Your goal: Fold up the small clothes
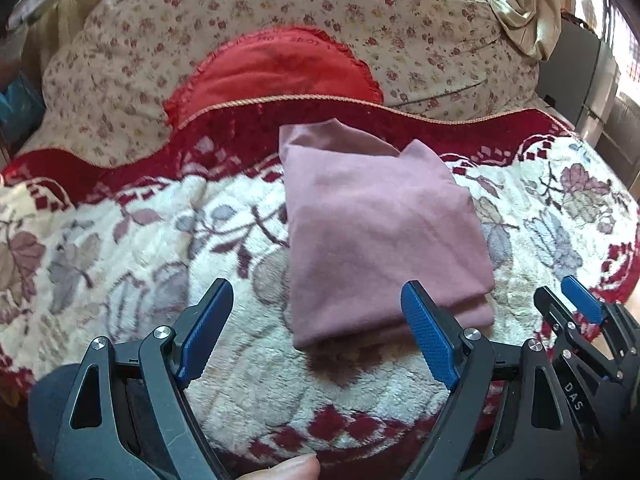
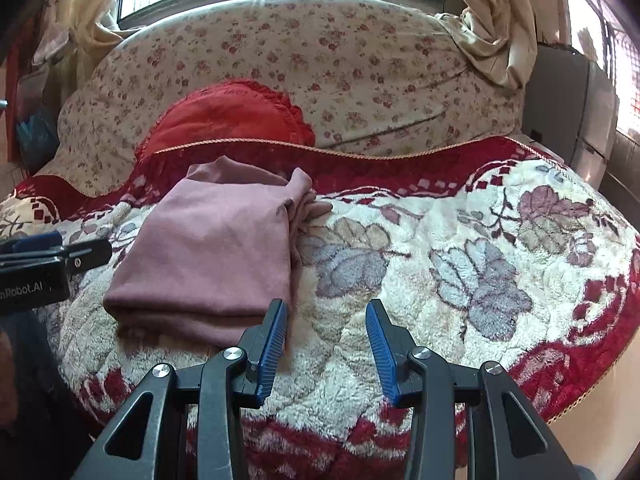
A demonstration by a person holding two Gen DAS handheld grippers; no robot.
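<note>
A dusty pink garment (image 1: 384, 232) lies folded in a thick rectangle on the fleece blanket (image 1: 120, 260); it also shows in the right wrist view (image 2: 212, 252), with bunched layers at its far right corner. My left gripper (image 1: 316, 328) is open and empty, its fingers just in front of the garment's near edge. My right gripper (image 2: 326, 344) is open and empty, just right of the garment's near right corner; it also shows in the left wrist view (image 1: 576, 304). The left gripper's side shows in the right wrist view (image 2: 52, 256).
The floral cream and red blanket (image 2: 460, 280) covers the seat. A red frilled cushion (image 1: 276, 72) and a flowered backrest (image 2: 320, 72) stand behind. Curtains (image 2: 492, 20) hang at the back right. The blanket's edge drops off at the right (image 2: 592, 392).
</note>
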